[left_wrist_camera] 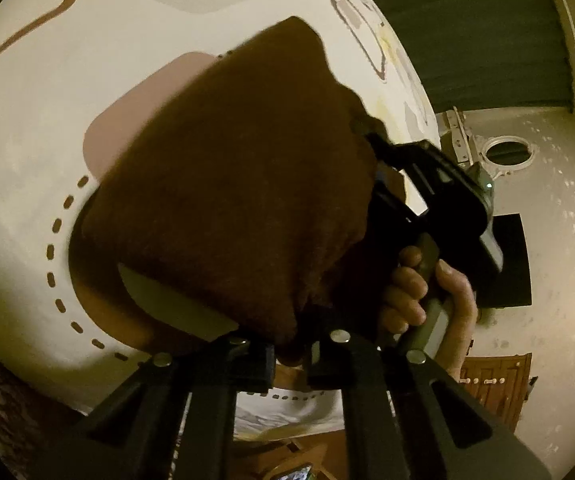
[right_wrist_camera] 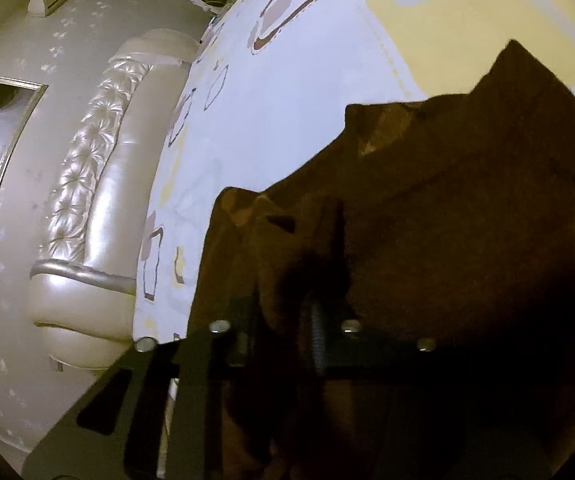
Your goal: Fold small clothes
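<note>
brown fleece garment [left_wrist_camera: 227, 200] hung above the patterned bed [left_wrist_camera: 27, 152], pinched at 6 o'clock by the left hand-held gripper [left_wrist_camera: 289, 354] and at 2 o'clock by the right hand-held gripper [left_wrist_camera: 371, 136], both clamped on edges, judged so the cloth spread for folding.

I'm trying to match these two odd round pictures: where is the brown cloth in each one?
Left wrist view: the brown cloth fills the centre, above the left tool.
Right wrist view: it covers the lower right, draped over the right tool.
Shared landmark: the patterned bedsheet behind it.
</note>
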Tool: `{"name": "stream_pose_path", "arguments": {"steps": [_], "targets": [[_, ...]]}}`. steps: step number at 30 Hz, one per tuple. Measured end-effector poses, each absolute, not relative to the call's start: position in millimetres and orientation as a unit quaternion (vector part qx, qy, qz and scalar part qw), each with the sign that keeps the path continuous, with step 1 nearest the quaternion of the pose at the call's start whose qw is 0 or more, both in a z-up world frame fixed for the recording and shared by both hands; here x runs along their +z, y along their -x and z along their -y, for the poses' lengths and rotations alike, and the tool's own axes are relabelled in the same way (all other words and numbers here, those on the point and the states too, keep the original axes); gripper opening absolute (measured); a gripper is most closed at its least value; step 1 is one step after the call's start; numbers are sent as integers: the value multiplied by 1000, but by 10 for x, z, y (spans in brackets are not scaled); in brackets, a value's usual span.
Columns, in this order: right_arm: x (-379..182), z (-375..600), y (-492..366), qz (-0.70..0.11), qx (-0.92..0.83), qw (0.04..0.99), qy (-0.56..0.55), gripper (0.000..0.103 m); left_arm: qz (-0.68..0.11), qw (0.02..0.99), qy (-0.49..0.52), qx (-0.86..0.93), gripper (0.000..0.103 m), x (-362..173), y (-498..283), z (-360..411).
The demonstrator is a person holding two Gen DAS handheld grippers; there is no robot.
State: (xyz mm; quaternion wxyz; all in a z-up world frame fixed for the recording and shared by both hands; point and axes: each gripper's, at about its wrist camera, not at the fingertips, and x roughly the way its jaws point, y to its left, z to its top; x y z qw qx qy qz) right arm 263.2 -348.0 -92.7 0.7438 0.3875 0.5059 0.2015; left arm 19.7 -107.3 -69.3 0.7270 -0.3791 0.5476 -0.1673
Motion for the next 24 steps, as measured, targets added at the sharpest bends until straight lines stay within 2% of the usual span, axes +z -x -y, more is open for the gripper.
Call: {"name": "stream_pose_path", "arguments": {"steps": [13,24], "targets": [[-202,3790,-2602,-455,239,782,-353,12,-511,755,335,-237,8,-111,-117,1534],[-365,4433,-2472,-454,203,784,-371,12,-538,749,275,-273,8,-254,-90,2163]]}}
